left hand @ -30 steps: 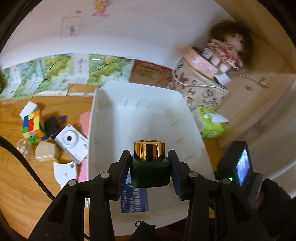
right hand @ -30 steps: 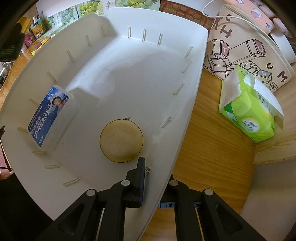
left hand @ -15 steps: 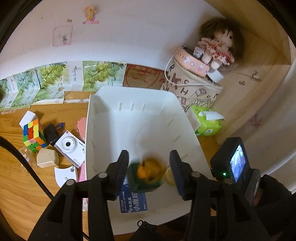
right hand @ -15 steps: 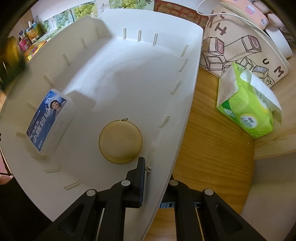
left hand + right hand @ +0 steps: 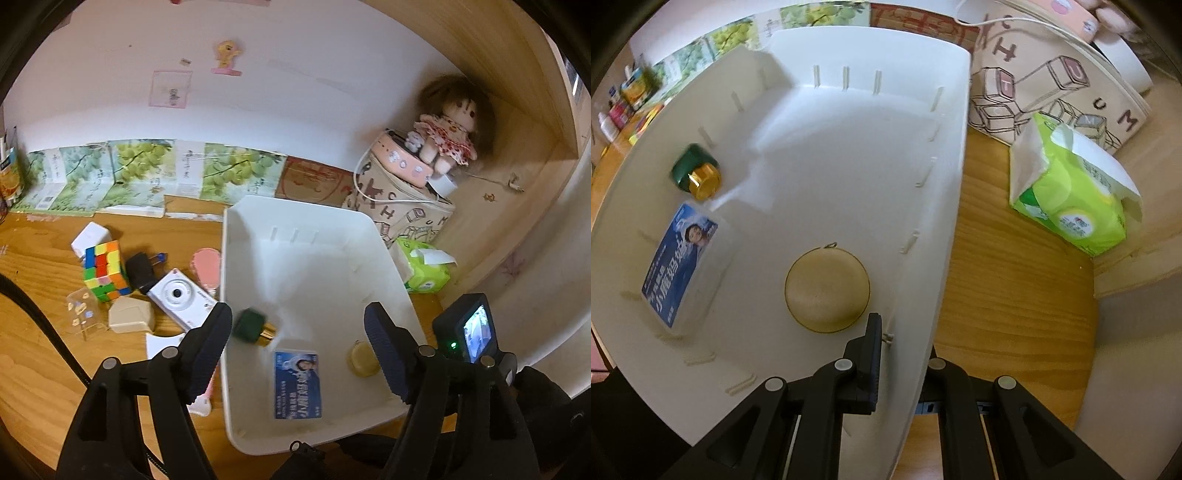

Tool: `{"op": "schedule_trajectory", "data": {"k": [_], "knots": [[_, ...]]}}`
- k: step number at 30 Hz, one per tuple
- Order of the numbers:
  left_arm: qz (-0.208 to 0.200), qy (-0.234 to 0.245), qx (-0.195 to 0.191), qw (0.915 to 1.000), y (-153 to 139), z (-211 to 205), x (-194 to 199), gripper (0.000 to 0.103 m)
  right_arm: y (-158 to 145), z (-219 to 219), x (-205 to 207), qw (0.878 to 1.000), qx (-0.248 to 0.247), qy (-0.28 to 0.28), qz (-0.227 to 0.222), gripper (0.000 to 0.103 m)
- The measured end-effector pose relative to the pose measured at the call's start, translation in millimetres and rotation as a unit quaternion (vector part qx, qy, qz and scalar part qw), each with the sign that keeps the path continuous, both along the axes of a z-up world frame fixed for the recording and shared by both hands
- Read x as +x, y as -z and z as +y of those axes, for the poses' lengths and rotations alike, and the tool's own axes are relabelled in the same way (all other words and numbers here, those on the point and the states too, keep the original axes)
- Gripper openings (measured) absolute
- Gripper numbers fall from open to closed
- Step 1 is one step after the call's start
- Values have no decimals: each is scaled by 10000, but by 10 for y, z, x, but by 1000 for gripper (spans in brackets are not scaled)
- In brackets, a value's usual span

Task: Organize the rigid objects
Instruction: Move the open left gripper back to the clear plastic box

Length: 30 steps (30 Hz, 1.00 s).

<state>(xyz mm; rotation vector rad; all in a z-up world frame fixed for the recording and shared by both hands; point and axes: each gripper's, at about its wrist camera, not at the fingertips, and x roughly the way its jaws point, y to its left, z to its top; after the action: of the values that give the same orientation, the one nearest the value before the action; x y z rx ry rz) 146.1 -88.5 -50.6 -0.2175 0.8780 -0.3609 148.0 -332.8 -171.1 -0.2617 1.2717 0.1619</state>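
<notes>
A dark green bottle point(image 5: 250, 325) with a gold cap lies tipped on its side in the white bin point(image 5: 314, 206), near its left wall; the right wrist view shows the bottle point(image 5: 696, 173) too. My left gripper point(image 5: 297, 343) hangs above the bin's near end, its jaws opening with nothing between them. A blue-labelled clear box point(image 5: 297, 384) and a round tan case point(image 5: 362, 358) lie on the bin floor. My right gripper point(image 5: 903, 343) is shut on the bin's right wall point(image 5: 945, 236), one finger inside and one outside.
On the wooden table left of the bin lie a colour cube point(image 5: 104, 270), a white camera point(image 5: 181, 297), a black plug point(image 5: 140, 271), a beige block point(image 5: 130, 315) and a pink item point(image 5: 207, 266). A green tissue pack point(image 5: 1071, 199) and a printed bag point(image 5: 402, 210) stand right of the bin.
My left gripper let go of the green bottle, which dropped into the bin and tipped over. The jaws spread wide and the gripper drew back and up. The right gripper kept its hold.
</notes>
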Motion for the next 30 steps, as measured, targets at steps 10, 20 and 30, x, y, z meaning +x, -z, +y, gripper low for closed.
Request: {"op": "schedule_trajectory", "data": {"k": [10, 20, 30], "knots": [[185, -308, -72, 9993, 29, 414, 4, 77, -59, -84, 73, 9973, 288, 674, 61, 9], [528, -794, -46, 9954, 192, 945, 121, 77, -36, -184, 164, 9855, 575, 1541, 425, 9], [1083, -904, 33, 9900, 529, 1359, 256, 77, 59, -323, 308, 9612, 771, 2522, 806, 9]]}}
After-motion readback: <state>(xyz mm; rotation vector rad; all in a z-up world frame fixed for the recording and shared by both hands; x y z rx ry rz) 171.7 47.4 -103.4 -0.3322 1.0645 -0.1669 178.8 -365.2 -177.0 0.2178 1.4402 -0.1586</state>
